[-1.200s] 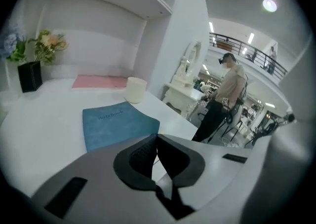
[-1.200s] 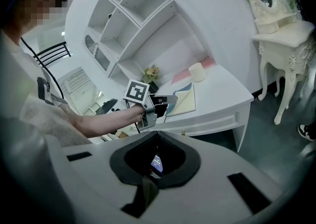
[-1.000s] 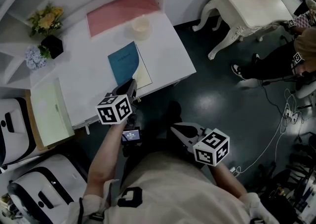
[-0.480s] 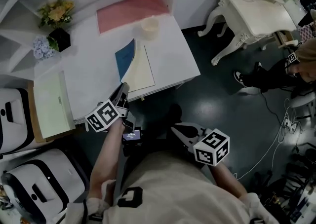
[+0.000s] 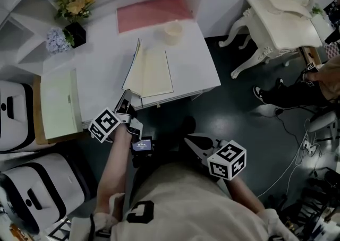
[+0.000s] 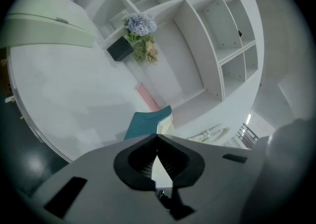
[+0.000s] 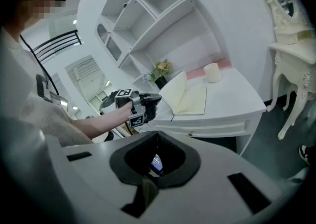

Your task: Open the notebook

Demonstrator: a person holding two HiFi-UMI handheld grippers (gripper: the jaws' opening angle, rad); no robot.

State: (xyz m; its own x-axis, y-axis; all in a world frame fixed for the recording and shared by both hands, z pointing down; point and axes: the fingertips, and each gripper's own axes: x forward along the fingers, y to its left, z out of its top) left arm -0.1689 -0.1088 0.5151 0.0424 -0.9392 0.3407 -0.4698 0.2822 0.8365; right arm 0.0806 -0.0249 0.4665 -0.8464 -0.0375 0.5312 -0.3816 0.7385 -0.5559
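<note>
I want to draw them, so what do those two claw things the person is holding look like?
Both are grey and black pointed pincers. The left gripper and the right gripper each carry a white cube printed with black square markers. The person's top is light-coloured.

No legible text or labels anywhere.

Left hand-held gripper, jaws together, extends forward; right hand-held gripper, jaws together, hangs by the torso.
</note>
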